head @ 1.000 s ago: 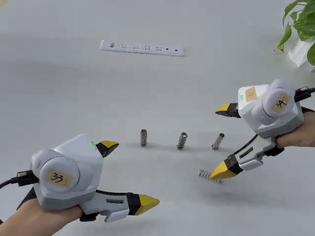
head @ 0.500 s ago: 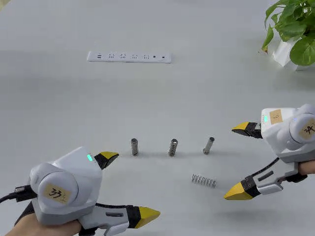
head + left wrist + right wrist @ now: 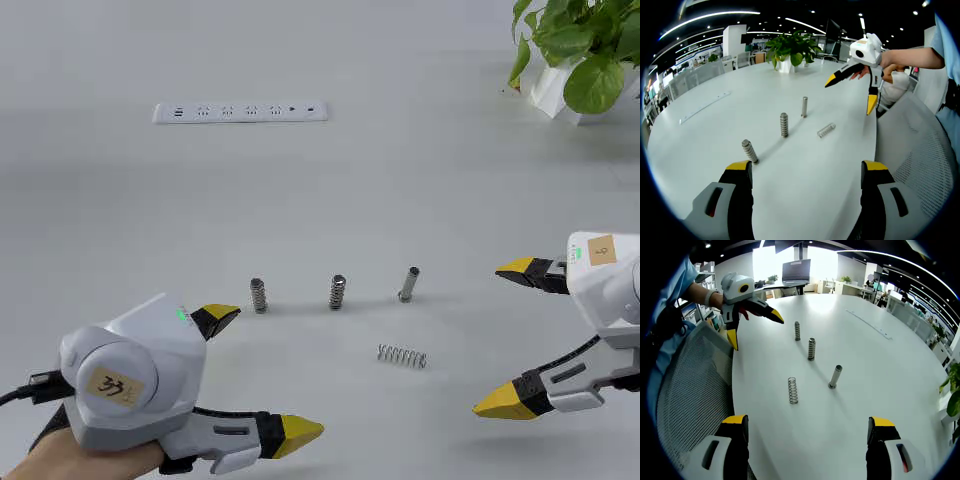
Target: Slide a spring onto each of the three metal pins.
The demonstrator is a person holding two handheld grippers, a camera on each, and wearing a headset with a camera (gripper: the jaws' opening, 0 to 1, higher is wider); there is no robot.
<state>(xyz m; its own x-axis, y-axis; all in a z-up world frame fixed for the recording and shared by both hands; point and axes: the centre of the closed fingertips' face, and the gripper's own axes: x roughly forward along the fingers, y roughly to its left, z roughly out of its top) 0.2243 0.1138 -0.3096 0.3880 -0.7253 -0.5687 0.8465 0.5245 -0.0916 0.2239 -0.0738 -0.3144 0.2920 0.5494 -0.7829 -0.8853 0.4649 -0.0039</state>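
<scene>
3 short silver metal pins are standing upright in a row at the middle of the head view, on the pale grey tabletop. The left pin is wearing a fitted coil, and the middle pin is wearing a second fitted coil. The right pin is standing bare. The loose spring, a coil of bright steel wire, is lying on its side just below the gap between the middle and right pins, touching neither gripper. So 1 pin is left to do.

The left gripper, a white-and-black hand-held tool with yellow jaw tips, is sitting at the lower left with its jaws spread wide and nothing between them. It is probably keeping clear of the row. The right gripper, of the same make, is gaping empty at the right edge, its tips pointing left toward the loose spring, seemingly lining up a grasp.

Compared with 1 second ago, the right gripper's lower tip is no longer sitting right beside the loose spring; it is now hanging well to the right of it. The spring is lying much as before relative to the pins. The white power strip and the green potted plant are appearing further left, which is the headset turning.
</scene>
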